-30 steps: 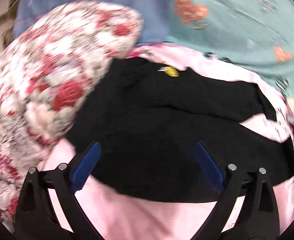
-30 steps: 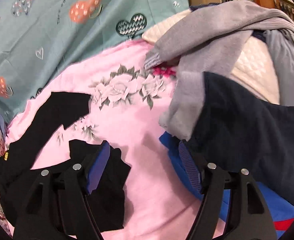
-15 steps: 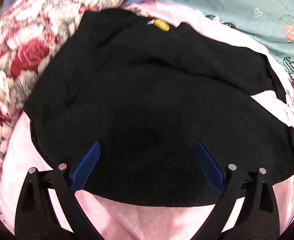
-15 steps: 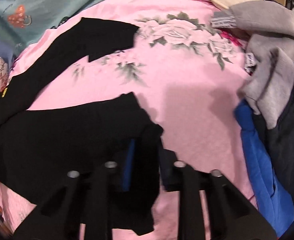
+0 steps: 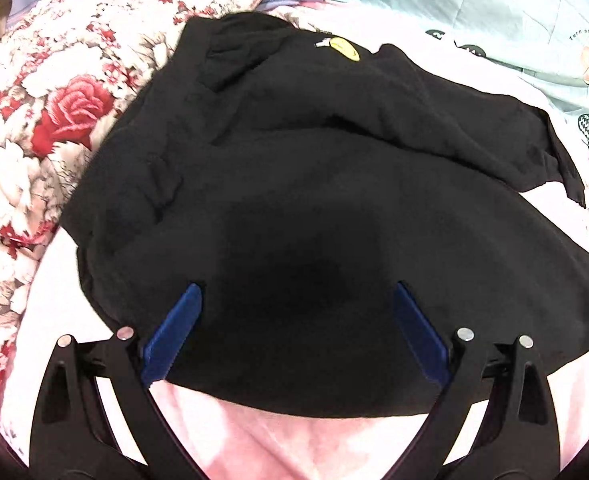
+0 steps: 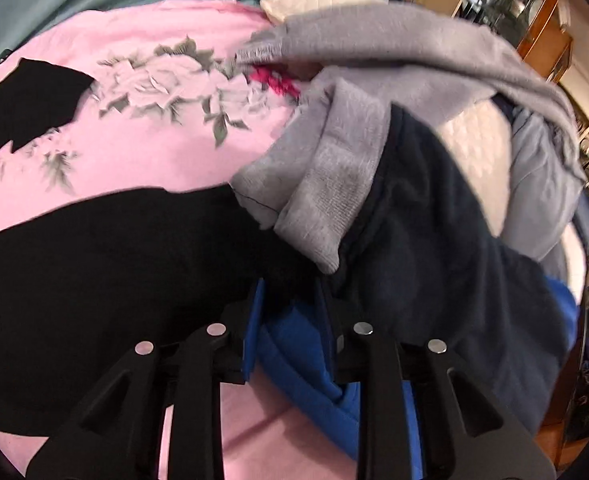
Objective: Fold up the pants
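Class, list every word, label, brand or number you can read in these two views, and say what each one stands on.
"Turn on ...": small curved print on the teal bedsheet, left wrist view; the words after it are too small to read.
Yellow patch with a white tag on the black pants: no lettering can be made out.
White label on the grey sweater, right wrist view: blurred, unreadable.

The left gripper [image 5: 296, 300], fingers [image 5: 172, 332] spread, hovers over black pants [image 5: 294, 200] on pink sheet [image 5: 294, 444].

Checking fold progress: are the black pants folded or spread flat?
Not folded: black pants lie spread on the pink sheet, legs apart with sheet showing between them.
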